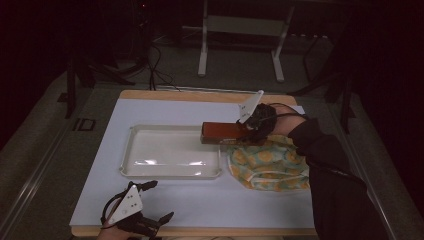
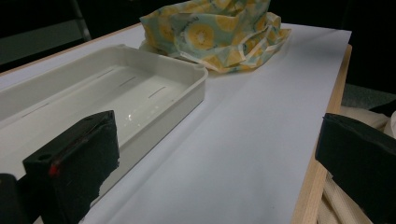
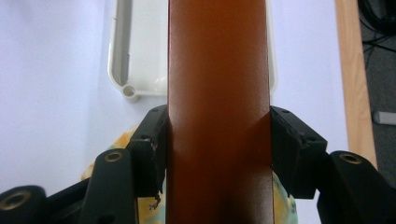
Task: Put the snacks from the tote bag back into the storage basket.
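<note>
Currently logged, relative to the white tray (image 1: 170,152): brown block (image 1: 222,132), clamped between the right gripper (image 1: 253,126) jaws, held over the tray's far right corner. Patterned cloth (image 1: 267,162) just right of the tray. Left gripper (image 1: 150,220), jaws apart and empty, near the tray's front edge. Step, judged: carrying block to tray. Next: lower inside the rim, then release.
</note>
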Demonstrator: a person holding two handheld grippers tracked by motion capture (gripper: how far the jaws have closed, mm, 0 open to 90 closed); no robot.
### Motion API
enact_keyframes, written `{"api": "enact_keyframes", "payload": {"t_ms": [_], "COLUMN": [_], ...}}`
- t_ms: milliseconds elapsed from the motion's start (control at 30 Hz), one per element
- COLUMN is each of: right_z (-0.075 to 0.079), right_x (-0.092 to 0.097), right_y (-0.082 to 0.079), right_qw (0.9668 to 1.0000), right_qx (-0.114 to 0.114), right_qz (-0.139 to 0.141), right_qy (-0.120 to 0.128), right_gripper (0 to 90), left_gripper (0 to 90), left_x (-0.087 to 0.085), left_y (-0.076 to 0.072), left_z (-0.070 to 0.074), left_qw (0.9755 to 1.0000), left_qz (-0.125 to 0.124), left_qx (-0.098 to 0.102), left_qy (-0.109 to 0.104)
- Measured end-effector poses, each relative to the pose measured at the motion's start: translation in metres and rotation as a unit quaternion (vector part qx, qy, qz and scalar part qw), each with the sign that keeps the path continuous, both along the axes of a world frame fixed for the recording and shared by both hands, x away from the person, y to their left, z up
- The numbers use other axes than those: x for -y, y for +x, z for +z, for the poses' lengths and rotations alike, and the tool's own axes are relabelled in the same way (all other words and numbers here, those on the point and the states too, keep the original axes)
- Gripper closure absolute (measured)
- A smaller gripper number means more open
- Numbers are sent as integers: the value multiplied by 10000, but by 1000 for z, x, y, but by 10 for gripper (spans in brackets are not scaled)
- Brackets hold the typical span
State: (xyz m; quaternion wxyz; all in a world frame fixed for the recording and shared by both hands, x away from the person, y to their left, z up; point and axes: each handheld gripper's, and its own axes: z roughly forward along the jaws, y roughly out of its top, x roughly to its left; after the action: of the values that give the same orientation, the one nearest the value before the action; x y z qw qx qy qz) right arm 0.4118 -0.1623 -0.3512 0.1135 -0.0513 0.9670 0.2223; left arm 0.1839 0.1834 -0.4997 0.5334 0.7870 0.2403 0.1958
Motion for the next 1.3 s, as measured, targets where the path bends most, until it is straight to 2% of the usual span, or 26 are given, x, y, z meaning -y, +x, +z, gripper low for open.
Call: {"api": "enact_keyframes", "payload": {"t_ms": [300,467,833,1133,1200,1300], "right_z": [-6,-12,-19,-26,-31,-38], "right_x": [-23,-42,-83,-102,-103,-106], "right_y": [-1,0,-4,-5,-3,-1], "right_qw": [9999,9993,9978,9974,9973,9973], "right_qx": [-51,-119,-172,-72,-118,-172], "right_qz": [155,295,587,606,563,553], "right_qy": [16,189,245,373,456,446], "right_gripper": [432,432,432,432,432,433], "left_gripper": [0,0,0,0,0,0], "left_x": [0,0,0,0,0,0], "left_y": [0,0,-1,-1,-1,-1], "left_z": [0,0,0,0,0,0], "left_qw": [10000,10000,10000,10000,10000,9999], "left_qz": [-31,-33,-69,-90,-94,-103], "left_qx": [8,3,17,19,14,14], "left_qy": [14,24,3,8,-1,13]}}
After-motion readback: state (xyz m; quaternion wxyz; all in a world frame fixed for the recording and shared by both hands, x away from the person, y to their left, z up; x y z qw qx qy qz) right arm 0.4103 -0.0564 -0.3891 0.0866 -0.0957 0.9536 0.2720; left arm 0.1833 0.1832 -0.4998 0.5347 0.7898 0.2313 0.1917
